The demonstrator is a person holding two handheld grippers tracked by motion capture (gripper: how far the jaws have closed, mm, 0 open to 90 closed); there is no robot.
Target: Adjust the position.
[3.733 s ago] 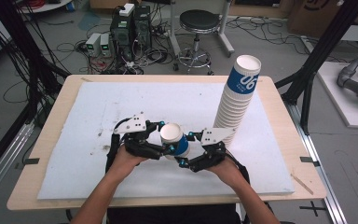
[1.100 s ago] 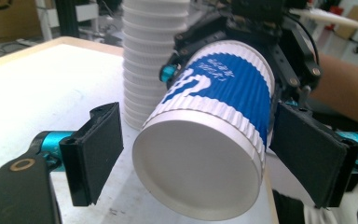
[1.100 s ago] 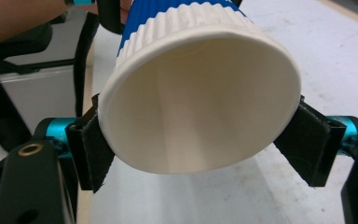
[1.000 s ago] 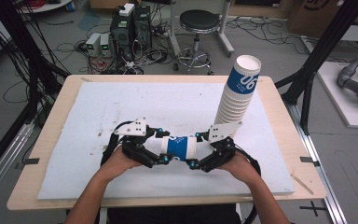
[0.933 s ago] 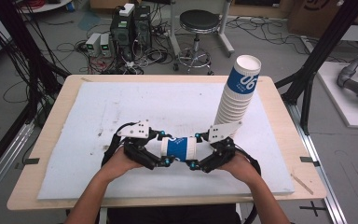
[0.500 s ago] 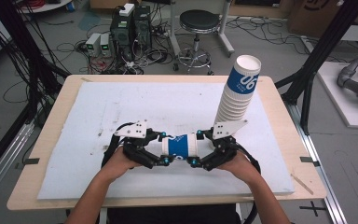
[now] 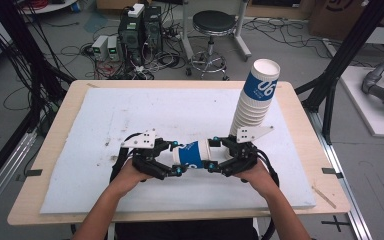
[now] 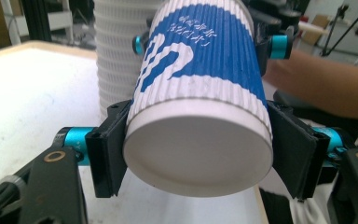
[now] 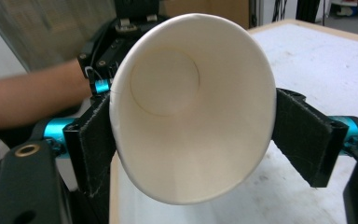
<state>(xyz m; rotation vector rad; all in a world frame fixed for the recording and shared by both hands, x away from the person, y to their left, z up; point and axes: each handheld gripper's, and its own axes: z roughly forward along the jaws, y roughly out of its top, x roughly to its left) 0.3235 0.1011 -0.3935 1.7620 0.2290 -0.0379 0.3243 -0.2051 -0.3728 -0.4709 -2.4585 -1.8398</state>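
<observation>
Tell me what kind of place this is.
Most likely a robotics lab or data-collection workspace: black frame posts flank the table, electronics boxes and tangled cables cover the floor, and a person works hand-held grippers over a white mat.

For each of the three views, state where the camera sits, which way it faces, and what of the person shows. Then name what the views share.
High view: above the person's side, facing forward and down on the table; forearms, both hands.
Left gripper view: rides the left gripper, facing the blue cup base; far forearm.
Right gripper view: rides the right gripper, facing the cup's open mouth; far forearm.
Shared: the blue cup; the cup stack.
</observation>
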